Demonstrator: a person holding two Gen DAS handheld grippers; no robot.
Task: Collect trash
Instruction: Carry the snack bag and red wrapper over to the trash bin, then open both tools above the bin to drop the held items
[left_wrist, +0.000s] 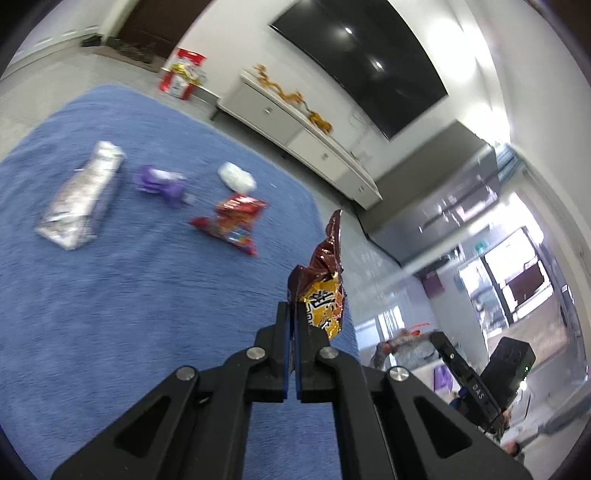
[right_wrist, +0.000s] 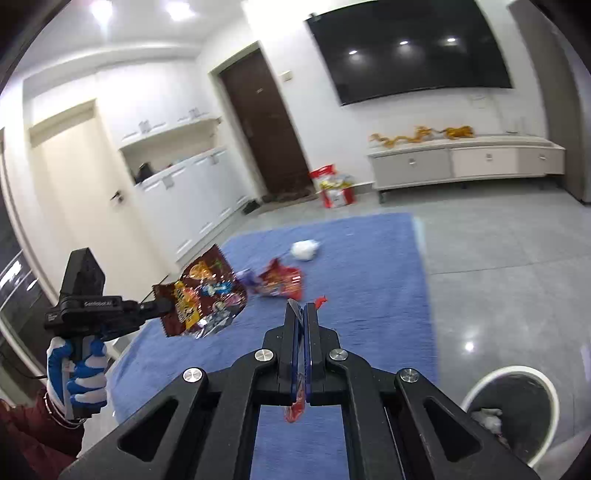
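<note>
My left gripper (left_wrist: 294, 314) is shut on a brown and yellow snack bag (left_wrist: 323, 280), held above the blue rug (left_wrist: 110, 295); the bag also shows in the right wrist view (right_wrist: 201, 295), pinched by the left gripper (right_wrist: 162, 308). My right gripper (right_wrist: 303, 314) is shut on a thin red wrapper (right_wrist: 295, 408) that hangs below the fingers. On the rug lie a silver foil bag (left_wrist: 83, 195), a purple wrapper (left_wrist: 160, 182), a red snack bag (left_wrist: 232, 218) and a white crumpled paper (left_wrist: 236, 176). A white trash bin (right_wrist: 511, 410) stands at the lower right.
A white TV cabinet (right_wrist: 465, 162) with orange dragon figures stands under a wall TV (right_wrist: 410, 48). A red and white bag (right_wrist: 334, 186) sits on the floor by a dark door. White cupboards line the left wall. Grey tile floor surrounds the rug.
</note>
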